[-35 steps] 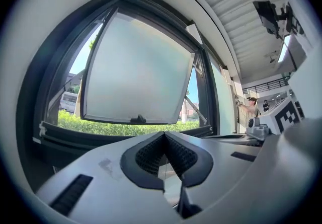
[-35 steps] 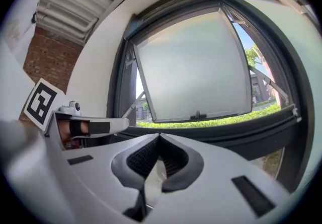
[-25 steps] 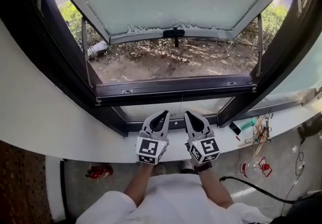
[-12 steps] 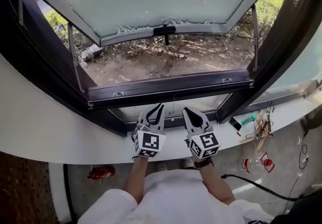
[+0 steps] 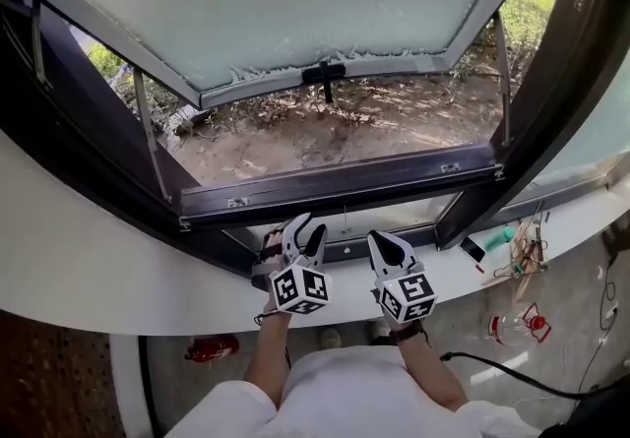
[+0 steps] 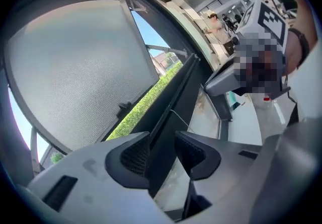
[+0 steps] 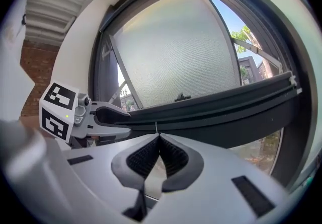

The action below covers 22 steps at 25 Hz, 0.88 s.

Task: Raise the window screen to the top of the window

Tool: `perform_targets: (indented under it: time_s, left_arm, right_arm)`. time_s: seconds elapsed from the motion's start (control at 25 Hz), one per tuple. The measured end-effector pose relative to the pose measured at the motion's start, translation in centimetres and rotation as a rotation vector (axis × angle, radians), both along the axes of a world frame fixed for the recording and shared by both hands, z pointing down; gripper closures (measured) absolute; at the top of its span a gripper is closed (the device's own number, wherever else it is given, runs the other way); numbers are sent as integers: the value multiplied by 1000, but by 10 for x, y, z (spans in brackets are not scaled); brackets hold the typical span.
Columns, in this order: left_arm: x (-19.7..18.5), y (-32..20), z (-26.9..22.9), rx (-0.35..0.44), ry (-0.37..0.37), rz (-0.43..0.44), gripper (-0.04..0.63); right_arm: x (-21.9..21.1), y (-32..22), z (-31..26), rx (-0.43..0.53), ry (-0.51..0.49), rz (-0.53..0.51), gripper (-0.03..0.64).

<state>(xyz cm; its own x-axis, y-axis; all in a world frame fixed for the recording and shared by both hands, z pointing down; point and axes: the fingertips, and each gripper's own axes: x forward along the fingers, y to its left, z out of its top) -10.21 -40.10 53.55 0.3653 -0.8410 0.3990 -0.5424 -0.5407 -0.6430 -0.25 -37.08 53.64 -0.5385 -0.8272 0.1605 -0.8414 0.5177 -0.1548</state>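
Left claw (image 5: 307, 227) has just been opening, and its jaws stand apart with nothing gripped; only the dark frame shows through the gap. Right claw (image 7: 159, 136) has its jaws pressed together, holding nothing that I can make out. Above them the big frosted sash (image 5: 295, 3) swings outward over bare ground. Both claws sit side by side over the curved white counter (image 5: 89, 259). The window screen's dark bar (image 5: 345, 182) lies low across the opening, just above the counter. Its thin pull cord (image 5: 345, 227) hangs between the two claws; whether either touches it is unclear. Small clutter (image 5: 512, 251) lies on the counter at right.
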Motion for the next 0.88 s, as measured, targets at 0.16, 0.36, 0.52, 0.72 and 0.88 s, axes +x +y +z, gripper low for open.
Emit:
perform_targets:
  time_s: [0.16,0.36,0.52,0.72,0.88]
  left_arm:
    - [-2,-10,-4,68,-126,30,468]
    - [-1,-17,2,87,-252,62,469]
    - [-3,-22,9,87,-292,52,469]
    - [-3,-25,6,129,-251,-16,469]
    - [-3,-26,7,120,-266,-30,474]
  right_arm:
    - [0,-3,3,0,4,-12,617]
    - [14,-9,10,-19,-2,14,617]
    - [21,-13,19,-40,-2,28,617]
    - [18,-19,37,-86,12,5,617]
    - [2,-25,48,-82,37,-92,615]
